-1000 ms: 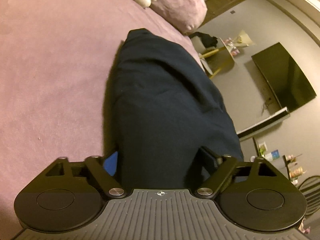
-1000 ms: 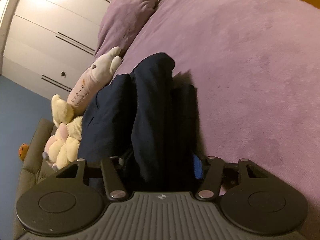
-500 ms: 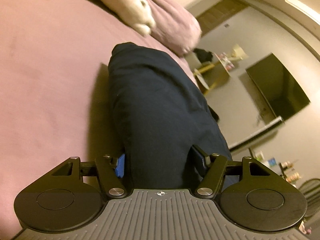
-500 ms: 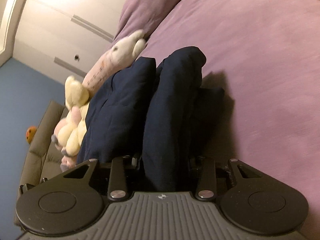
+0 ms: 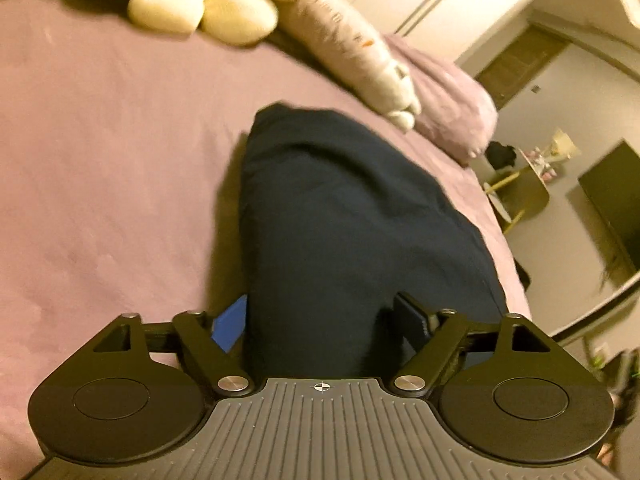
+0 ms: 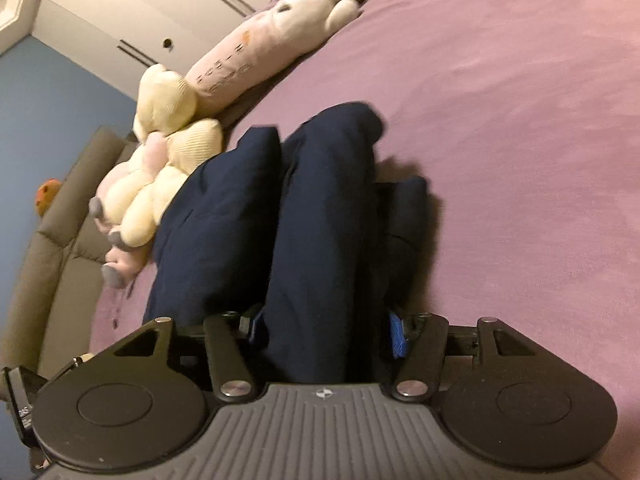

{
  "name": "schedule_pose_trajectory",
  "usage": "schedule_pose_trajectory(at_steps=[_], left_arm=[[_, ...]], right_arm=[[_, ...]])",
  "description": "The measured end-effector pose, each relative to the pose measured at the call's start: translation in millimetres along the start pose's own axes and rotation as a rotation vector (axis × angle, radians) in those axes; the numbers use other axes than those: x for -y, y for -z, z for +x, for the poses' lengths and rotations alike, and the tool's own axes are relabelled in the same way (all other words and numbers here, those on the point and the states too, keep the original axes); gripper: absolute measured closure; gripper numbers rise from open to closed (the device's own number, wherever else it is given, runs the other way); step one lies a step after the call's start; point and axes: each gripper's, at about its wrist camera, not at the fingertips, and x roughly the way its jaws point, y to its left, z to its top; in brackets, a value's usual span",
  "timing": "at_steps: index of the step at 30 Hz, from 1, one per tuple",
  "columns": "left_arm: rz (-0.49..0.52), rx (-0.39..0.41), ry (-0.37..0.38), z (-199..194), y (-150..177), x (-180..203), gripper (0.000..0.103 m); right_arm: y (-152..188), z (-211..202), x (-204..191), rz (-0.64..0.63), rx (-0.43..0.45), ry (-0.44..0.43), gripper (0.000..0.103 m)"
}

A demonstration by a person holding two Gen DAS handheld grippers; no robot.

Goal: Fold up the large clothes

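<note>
On the mauve plush bedspread (image 5: 104, 184), short of the cream and pink stuffed toys (image 6: 160, 184) lined along its far side, lies the bulky dark navy garment (image 5: 340, 216), bundled into thick rolls, and both tools have it between their fingers. The left gripper (image 5: 320, 320) straddles one fat end of the bundle; its jaws have just been opening, the blue pad on one side now stands clear of the cloth with bedspread visible past it, and the other pad sits at the fabric's edge, so I judge this a loosening hold rather than a firm pinch. The right gripper (image 6: 324, 328) has likewise just been widening around a single upright roll of the same garment; whether its pads still press the cloth I cannot tell, since the fabric fills most of the gap. Compared with a second ago the toys have come much closer in both views, so the bundle has been carried toward them, which probably means a fold is being laid down and let go. On the toys' side room is tight: one roll nearly touches the cream toy. Away from the toys the bedspread is bare and wide, the better side for spreading or smoothing.
</note>
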Motion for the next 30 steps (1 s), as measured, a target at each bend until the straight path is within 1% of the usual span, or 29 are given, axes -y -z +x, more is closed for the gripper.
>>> schedule_pose_trajectory(at_steps=[2, 4, 6, 7, 8, 10, 11, 12, 13, 14, 15, 17, 18, 21, 22, 24, 27, 28, 30], left_arm=[[0.065, 0.033, 0.003, -19.0, 11.0, 4.5, 0.014], [0.101, 0.04, 0.001, -33.3, 26.2, 13.4, 0.014], [0.121, 0.032, 0.001, -43.7, 38.5, 20.7, 0.013], [0.132, 0.019, 0.002, -46.8, 45.4, 23.1, 0.011], [0.155, 0.004, -0.004, -49.2, 51.8, 25.3, 0.01], [0.2, -0.008, -0.048, -46.8, 62.0, 26.8, 0.01], [0.206, -0.018, -0.058, -43.7, 64.1, 25.8, 0.009], [0.205, -0.033, -0.063, -39.8, 65.5, 22.9, 0.008], [0.198, -0.051, -0.065, -34.9, 67.1, 19.5, 0.007], [0.199, -0.059, -0.067, -30.3, 69.9, 17.2, 0.006], [0.217, -0.055, -0.08, -26.3, 72.8, 18.5, 0.005], [0.255, -0.023, -0.101, -24.5, 80.5, 22.2, 0.003], [0.241, -0.026, -0.105, -21.2, 81.2, 20.2, 0.001], [0.143, -0.053, -0.096, -21.9, 80.5, 11.5, 0.0], [0.13, -0.053, -0.107, -25.9, 80.4, 12.8, 0.0], [0.144, -0.038, -0.129, -37.0, 81.9, 18.7, 0.0], [0.164, -0.015, -0.146, -57.0, 83.4, 25.3, 0.001], [0.171, -0.013, -0.154, -61.3, 83.6, 27.3, 0.001], [0.194, -0.011, -0.168, -64.8, 86.1, 30.9, 0.001]], right_arm=[[5.2, -30.9, 0.3, -0.017, 0.073, 0.044, 0.045], [17.0, -64.2, -12.5, -0.068, 0.171, 0.062, 0.046], [35.0, -88.0, -42.7, -0.193, 0.239, 0.056, 0.05], [46.8, -94.4, -58.8, -0.255, 0.256, 0.026, 0.051], [55.8, -95.6, -71.3, -0.302, 0.254, 0.006, 0.055], [78.4, -91.0, -93.6, -0.409, 0.223, -0.007, 0.056], [89.4, -82.6, -101.0, -0.468, 0.191, 0.019, 0.058], [95.8, -72.0, -104.7, -0.499, 0.162, 0.078, 0.06], [101.8, -58.4, -104.1, -0.524, 0.123, 0.162, 0.06], [105.7, -47.7, -99.4, -0.537, 0.09, 0.204, 0.061], [107.4, -39.6, -93.9, -0.534, 0.074, 0.22, 0.061], [109.0, -32.4, -84.8, -0.515, 0.069, 0.224, 0.061], [109.2, -30.5, -83.2, -0.516, 0.073, 0.223, 0.061], [110.7, -27.6, -84.5, -0.53, 0.07, 0.237, 0.061], [111.2, -29.2, -84.6, -0.531, 0.068, 0.242, 0.061], [108.2, -21.9, -100.8, -0.519, 0.061, 0.254, 0.06], [115.6, -45.6, -108.4, -0.499, 0.078, 0.261, 0.059], [118.8, -52.4, -111.5, -0.511, 0.091, 0.263, 0.059], [126.7, -61.8, -113.4, -0.535, 0.095, 0.294, 0.057]])
